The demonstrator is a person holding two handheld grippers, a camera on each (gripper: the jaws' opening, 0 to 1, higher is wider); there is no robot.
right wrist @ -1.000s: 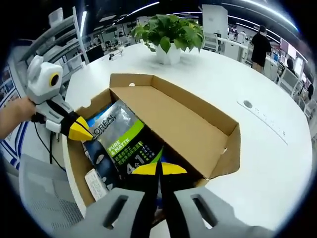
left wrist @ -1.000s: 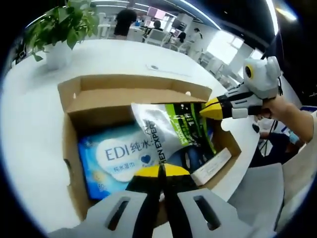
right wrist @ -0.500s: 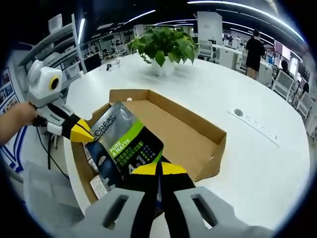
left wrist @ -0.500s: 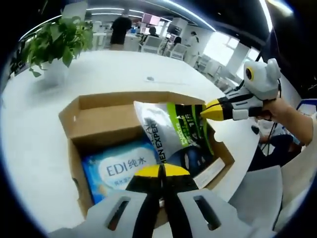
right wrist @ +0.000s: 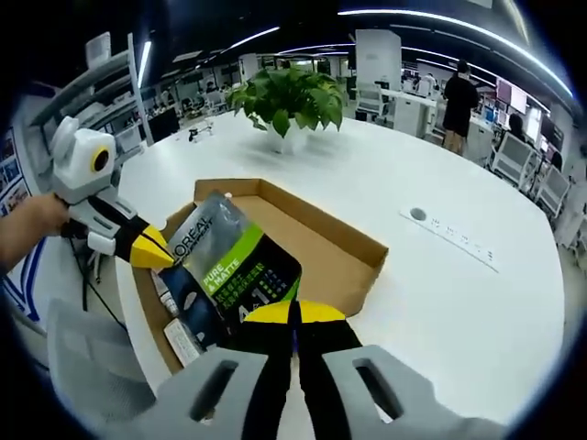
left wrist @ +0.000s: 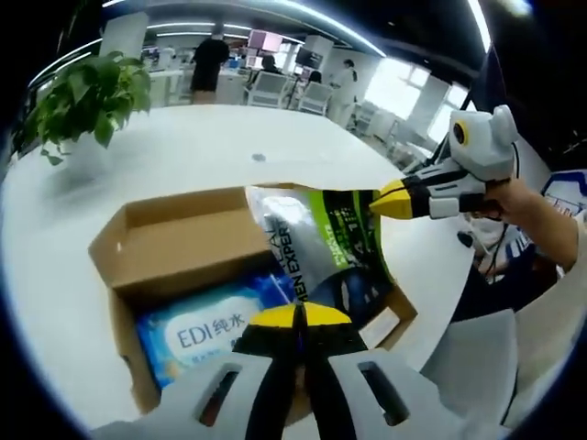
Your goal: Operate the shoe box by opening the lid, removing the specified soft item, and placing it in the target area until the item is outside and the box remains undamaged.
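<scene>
- Lid of the shoe box [left wrist: 174,240] stands open, its flap upright along the far side, so the opening step reads as done; the box walls look unbent where they show
- Soft pouch [left wrist: 323,247], silver, green and black with printed lettering, is held at opposite edges by both tools and sits tilted above the box opening, its lower part at or just inside the rim
- Left gripper [left wrist: 300,318] has its yellow-tipped jaws closed together on the near lower edge of the pouch
- Right gripper [right wrist: 293,313] likewise has its jaws pressed together on the pouch edge nearest its own camera; in the left gripper view it grips the pouch's upper corner
- Blue wipes pack [left wrist: 213,326] lies flat on the box floor, and a small white carton [right wrist: 182,341] lies beside it near the box wall
- Judgement on progress: removal is partly complete; what is left is lifting the pouch clear of the walls and setting it down on the white table [right wrist: 459,275]
- No marked target area can be made out on the table; a potted plant [right wrist: 286,99] stands well apart from the box
- Lowest edge of the pouch is hidden behind each gripper's jaws, so whether it is fully clear of the box contents cannot be told
- Near wall of the box is cut off by the gripper bodies in both views
</scene>
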